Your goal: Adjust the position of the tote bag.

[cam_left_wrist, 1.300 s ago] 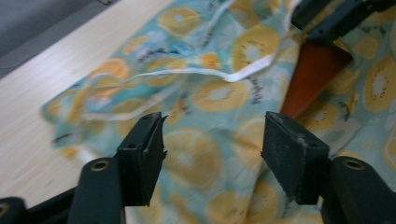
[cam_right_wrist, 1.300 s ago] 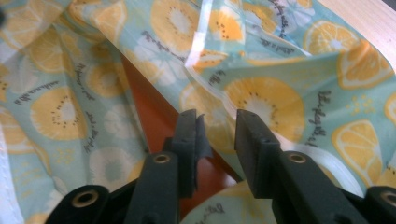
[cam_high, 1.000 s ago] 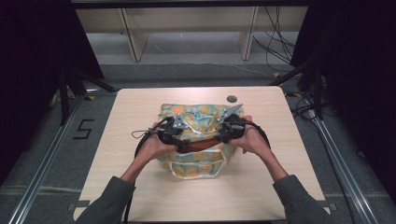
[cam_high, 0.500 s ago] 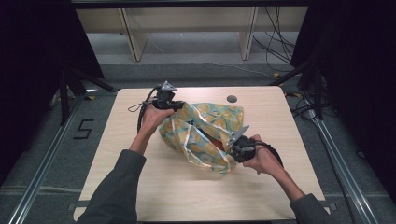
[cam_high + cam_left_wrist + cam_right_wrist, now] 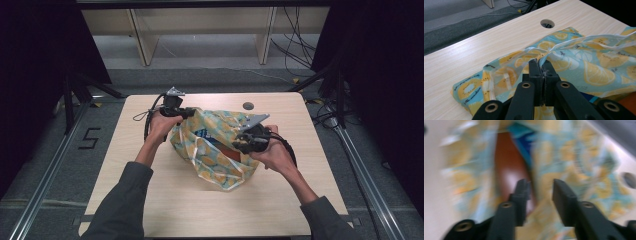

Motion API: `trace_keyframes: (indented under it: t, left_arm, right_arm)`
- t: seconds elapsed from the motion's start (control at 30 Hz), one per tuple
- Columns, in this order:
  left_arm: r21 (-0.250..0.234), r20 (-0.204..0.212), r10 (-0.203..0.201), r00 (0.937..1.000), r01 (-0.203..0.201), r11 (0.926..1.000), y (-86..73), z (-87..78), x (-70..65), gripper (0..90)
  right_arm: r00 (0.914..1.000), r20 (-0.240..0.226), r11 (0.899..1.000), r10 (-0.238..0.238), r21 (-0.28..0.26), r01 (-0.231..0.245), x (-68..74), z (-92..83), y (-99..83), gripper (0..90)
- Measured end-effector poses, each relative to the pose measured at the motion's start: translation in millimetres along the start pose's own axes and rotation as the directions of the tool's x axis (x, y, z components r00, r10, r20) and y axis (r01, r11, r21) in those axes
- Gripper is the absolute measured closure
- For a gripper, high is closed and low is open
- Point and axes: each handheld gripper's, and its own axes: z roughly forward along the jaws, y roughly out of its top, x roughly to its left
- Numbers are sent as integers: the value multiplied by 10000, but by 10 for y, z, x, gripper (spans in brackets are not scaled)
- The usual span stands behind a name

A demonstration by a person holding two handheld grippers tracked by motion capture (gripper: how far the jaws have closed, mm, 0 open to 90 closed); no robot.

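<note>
A cloth bag printed with yellow citrus slices lies on the wooden table, its mouth pulled open. My left gripper is at the bag's far left corner. In the left gripper view the left gripper is shut on the bag's white-trimmed rim. My right gripper hovers at the mouth's right side. Its jaws have just been opening; in the blurred right gripper view the right gripper stands parted with nothing pinched. Inside the bag lie an orange-brown item and a blue item.
A round cable hole sits in the table behind the bag, also seen as the hole in the left gripper view. Bare tabletop lies in front of the bag. Wooden shelf legs and floor cables lie beyond the far edge.
Both grippers left the bag's top middle: the left pulled the rim up and left, the right swung toward the near right, opening the mouth. The right then moved back toward the mouth with jaws parted.
</note>
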Motion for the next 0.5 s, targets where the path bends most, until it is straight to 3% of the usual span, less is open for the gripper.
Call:
trace_keyframes:
  t: [0.03,0.1,0.13,0.17,0.2,0.23,0.27,0.3,0.37,0.43,0.47,0.5]
  left_arm:
    - [-19,28,23,10000,-23,10000,-2,-8,-3,879]
    - [-59,41,59,10000,-59,10000,-4,-27,3,878]
    - [-78,91,13,10000,-13,10000,-9,-34,5,878]
    - [-105,97,21,10000,-20,9999,-15,-40,5,878]
    - [-96,80,111,9999,-110,9999,-22,-50,6,878]
    - [-119,76,114,9999,-114,9999,-30,-63,5,879]
    - [-162,61,116,9999,-115,9998,-38,-78,13,879]
    - [-183,82,112,9999,-110,9998,-47,-96,28,879]
    - [-254,216,-18,9998,24,9997,-71,-111,49,880]
    - [-173,375,64,9993,-57,9998,-80,-72,23,880]
    - [-114,313,209,9993,-206,9997,-75,-33,-11,880]
    - [5,264,366,9990,-367,9993,-71,10,-38,881]
  right_arm:
    - [9995,298,9998,54,167,-59,-43,60,19,597]
    - [9988,289,9956,406,837,-429,-115,173,17,532]
    - [9991,118,9951,411,899,-420,-138,245,-3,588]
    - [9990,-186,9944,397,982,-377,-140,293,-25,727]
    - [9991,-410,9946,51,1034,-8,-142,334,-45,824]
    - [9995,-326,9936,-54,1129,90,-157,332,-45,885]
    - [9998,-115,9967,-158,792,167,-202,317,-31,899]
    - [9997,55,9987,258,439,-260,-268,267,-11,900]
    - [9902,1024,9953,948,-304,-922,-494,168,13,900]
    - [9763,1118,9817,1854,-653,-1789,-701,166,-6,900]
    - [9708,1248,9785,2050,-498,-2002,-784,227,-29,900]
    - [9717,1358,9808,1933,-2,-1951,-823,292,-45,900]
